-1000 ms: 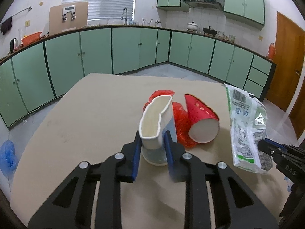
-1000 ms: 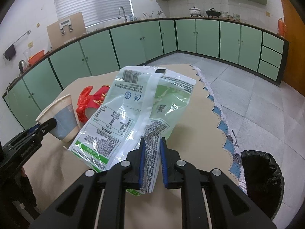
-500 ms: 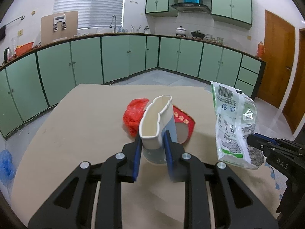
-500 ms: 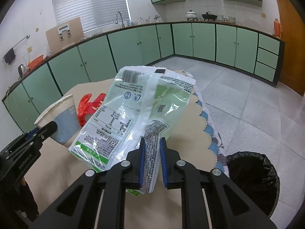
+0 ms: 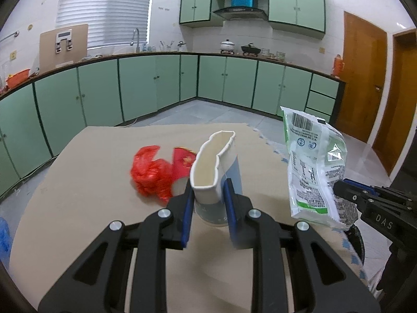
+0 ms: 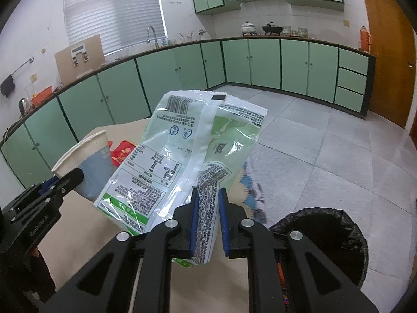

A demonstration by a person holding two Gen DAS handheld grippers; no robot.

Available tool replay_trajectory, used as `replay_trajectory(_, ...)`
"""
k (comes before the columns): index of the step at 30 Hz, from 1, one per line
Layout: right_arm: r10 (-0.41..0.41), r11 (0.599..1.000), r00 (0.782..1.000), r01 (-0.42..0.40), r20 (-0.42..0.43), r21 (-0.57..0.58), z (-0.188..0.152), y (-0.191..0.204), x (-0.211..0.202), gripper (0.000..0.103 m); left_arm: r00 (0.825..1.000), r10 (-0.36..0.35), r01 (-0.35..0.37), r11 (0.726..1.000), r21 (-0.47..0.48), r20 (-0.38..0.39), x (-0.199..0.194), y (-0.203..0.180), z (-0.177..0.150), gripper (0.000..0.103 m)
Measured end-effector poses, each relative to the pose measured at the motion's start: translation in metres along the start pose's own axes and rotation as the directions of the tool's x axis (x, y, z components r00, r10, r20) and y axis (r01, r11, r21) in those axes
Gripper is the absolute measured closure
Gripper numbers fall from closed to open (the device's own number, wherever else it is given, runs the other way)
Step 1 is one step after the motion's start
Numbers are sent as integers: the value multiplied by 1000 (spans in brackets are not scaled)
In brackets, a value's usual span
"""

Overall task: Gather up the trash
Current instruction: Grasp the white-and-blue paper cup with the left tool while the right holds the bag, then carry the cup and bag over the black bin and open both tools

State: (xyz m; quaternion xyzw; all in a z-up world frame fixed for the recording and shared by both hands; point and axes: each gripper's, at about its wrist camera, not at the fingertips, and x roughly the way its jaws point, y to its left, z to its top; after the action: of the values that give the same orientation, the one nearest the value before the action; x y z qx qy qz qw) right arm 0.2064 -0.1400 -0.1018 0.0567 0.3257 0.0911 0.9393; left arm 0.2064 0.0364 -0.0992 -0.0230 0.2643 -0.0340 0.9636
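While your left gripper point(image 5: 207, 195) squeezes the paper cup point(image 5: 216, 172) (rim squashed), your right gripper point(image 6: 207, 208) pinches the plastic wrapper point(image 6: 182, 156) near the bin point(image 6: 325, 237).

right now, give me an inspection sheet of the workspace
surface: tan table, scalloped cloth edge on its right side
job's things: squashed paper cup and green-white plastic bag, both gripped; bin with black liner on the floor past the table edge
clutter: red plastic bag and red paper cup lying on the table
grippers: left tool shut on the cup; right tool shut on the bag
cables: nothing seen
surroundings: green kitchen cabinets, wooden door
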Motion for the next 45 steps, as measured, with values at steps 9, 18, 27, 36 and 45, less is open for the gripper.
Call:
replay_trajectory(9, -57, 997, 998, 56, 17, 53, -6, -42, -23, 88, 997, -73, 73, 997, 38, 2, 4, -44, 4, 82)
replay_trajectory(18, -153, 981, 988, 149, 19, 123, -14, -98, -46, 88, 983, -184, 185, 980, 76, -19, 14, -102, 1, 82)
replay_trajectory(27, -254, 947, 967, 247, 8, 205, -30, -157, -70, 88, 955, -291, 295, 947, 127, -51, 25, -166, -8, 82)
replay_trajectory(36, -322, 912, 947, 315, -19, 263, -51, -200, -84, 88, 932, -348, 361, 919, 156, -104, 36, -218, -24, 82)
replay_trajectory(45, -344, 890, 937, 344, -56, 300, -71, -223, -81, 88, 917, -360, 389, 901, 191, -170, 57, -257, -37, 79)
